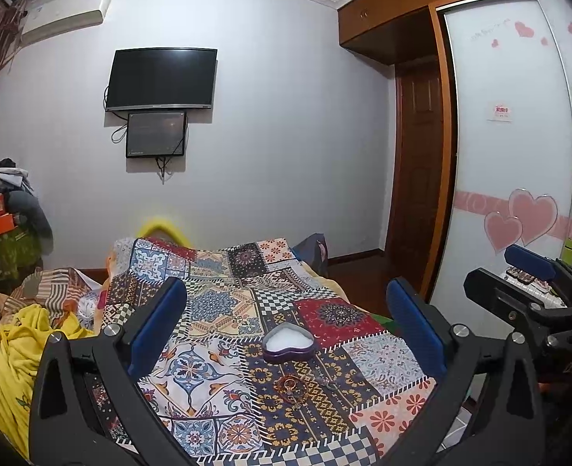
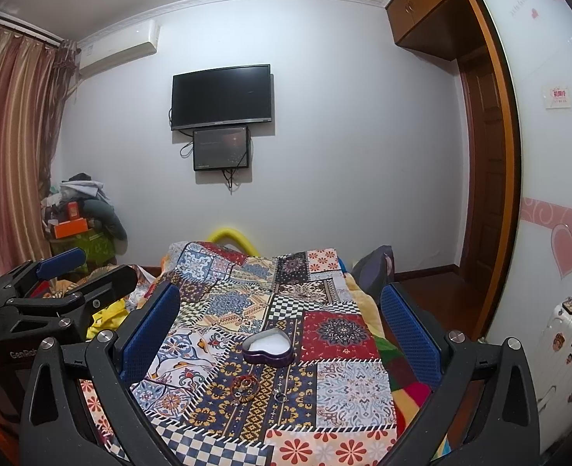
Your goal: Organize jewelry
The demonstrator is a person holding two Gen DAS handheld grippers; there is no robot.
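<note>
Evidently, both the left tool and right tool are held spread and empty above the bed, the jewelry lying ahead between their fingers, just nearer than the heart box.

The room is bright with soft, even light from above. The white wall looks a little blue. The TV throws a small, faint shadow on it. Both pictures bend at the edges, so the wardrobe door curves. The corners go black. A yellow thing behind the bed looks blurry.
</note>
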